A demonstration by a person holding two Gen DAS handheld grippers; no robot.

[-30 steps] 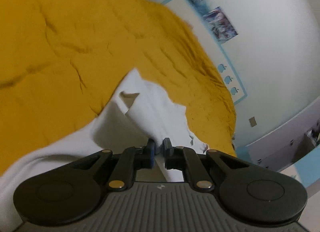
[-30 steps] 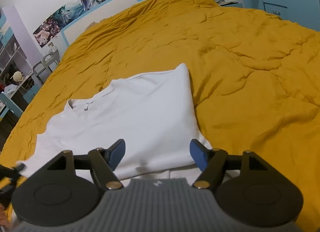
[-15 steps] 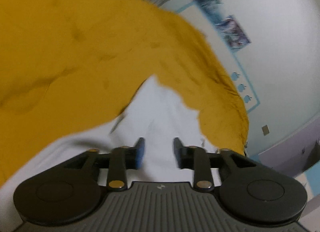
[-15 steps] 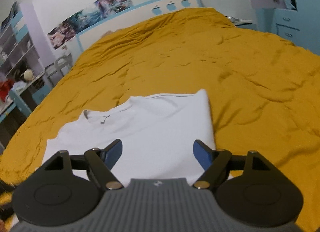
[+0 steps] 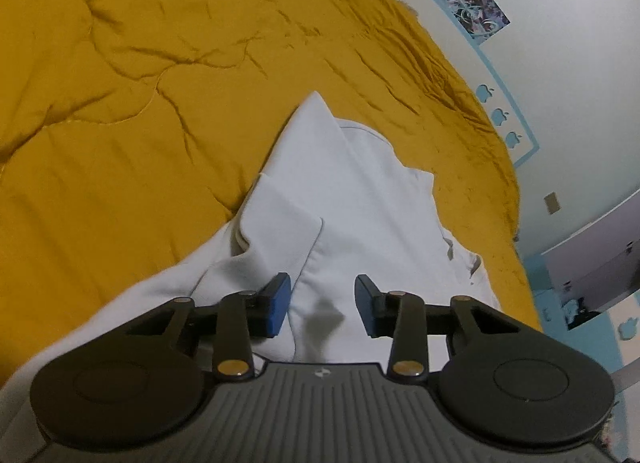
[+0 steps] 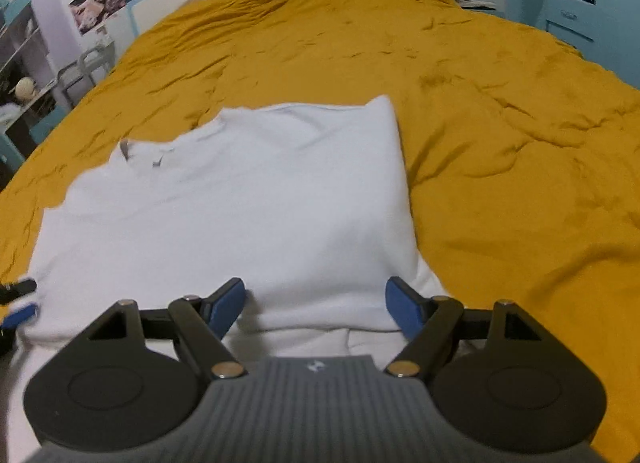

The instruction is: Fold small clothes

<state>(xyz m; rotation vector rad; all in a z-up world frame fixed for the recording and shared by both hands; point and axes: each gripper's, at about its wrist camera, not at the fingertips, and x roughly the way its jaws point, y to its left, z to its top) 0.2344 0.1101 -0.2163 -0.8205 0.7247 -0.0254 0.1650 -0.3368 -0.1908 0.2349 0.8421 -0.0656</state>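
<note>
white shirt (image 6: 248,203) folded, mustard quilt (image 6: 500,123) beneath

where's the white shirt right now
The white shirt lies partly folded on the yellow bedspread, just ahead of both open grippers in both wrist views, its neckline toward the left in the right wrist view.

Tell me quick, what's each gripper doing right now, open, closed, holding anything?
Left gripper: open, jaws have just been opening, holding nothing, white shirt lies under it.
Right gripper: open wide, empty, above the shirt.
</note>
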